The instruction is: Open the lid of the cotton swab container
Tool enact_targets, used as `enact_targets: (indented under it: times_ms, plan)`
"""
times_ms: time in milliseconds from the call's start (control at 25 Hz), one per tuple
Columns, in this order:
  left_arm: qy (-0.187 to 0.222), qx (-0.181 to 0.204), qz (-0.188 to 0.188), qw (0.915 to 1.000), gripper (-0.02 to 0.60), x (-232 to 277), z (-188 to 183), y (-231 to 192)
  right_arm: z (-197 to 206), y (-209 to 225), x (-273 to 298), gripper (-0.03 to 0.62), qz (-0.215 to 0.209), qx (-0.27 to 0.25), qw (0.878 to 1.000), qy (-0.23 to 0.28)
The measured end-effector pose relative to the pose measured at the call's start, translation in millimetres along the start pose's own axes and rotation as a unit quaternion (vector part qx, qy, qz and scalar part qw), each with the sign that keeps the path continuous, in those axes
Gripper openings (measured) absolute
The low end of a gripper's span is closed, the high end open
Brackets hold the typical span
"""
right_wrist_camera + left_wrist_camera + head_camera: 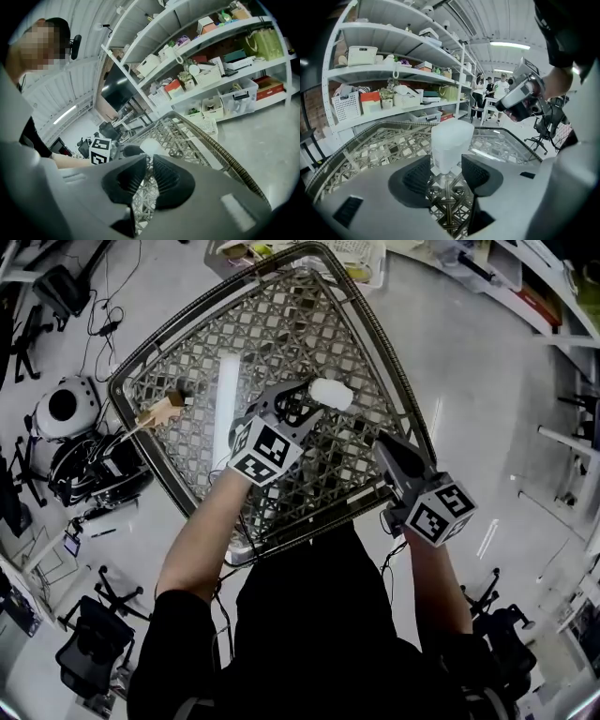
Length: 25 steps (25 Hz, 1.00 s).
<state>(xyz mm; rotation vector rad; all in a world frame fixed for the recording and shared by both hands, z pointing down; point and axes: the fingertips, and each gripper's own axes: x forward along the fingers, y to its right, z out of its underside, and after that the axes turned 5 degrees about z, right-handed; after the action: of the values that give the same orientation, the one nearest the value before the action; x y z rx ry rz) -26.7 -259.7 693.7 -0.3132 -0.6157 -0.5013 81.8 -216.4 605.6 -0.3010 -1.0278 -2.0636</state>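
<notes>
Starting at the left, a small tan object on a thin stick (pixel 159 413) is seen lying on the glass-topped table with the woven lattice underneath (pixel 187 352). It's well apart from the action, so it can be ignored tbh.

Next comes the left gripper (pixel 446 161). Its jaws are spread wide and nothing is squeezed yet. The white translucent plastic cotton swab container (pixel 451 138) is stood upright on the glass right at the jaw tips, dead ahead. Its base is framed by the gap, apparently untouched by the pads. Its long axis is vertical, with the lid on top and seemingly closed.

Further right, the right gripper (pixel 150 158) is held near the table's edge, jaws pinched almost together on nothing.

So the left is clearly nearer. Probably only a short push forward is needed before the body can be clamped.
</notes>
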Motion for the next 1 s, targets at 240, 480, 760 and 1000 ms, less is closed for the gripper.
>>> enact_targets:
  times_ms: [240,480,760,1000]
  plan:
    - [0.005,-0.006,0.01,0.9999,0.193,11,-4,6,-6,2,9,0.056,0.001,-0.002,1.0,0.009]
    - [-0.002,0.002,0.01,0.9999,0.193,16,-6,8,-11,6,16,0.056,0.001,-0.003,1.0,0.018]
    - [-0.006,0.025,0.043,0.9987,0.192,15,-3,30,-4,8,16,0.055,0.003,0.002,1.0,0.019]
    - [-0.004,0.04,0.021,0.999,0.25,18,-8,15,4,8,10,0.055,0.002,0.001,1.0,0.016]
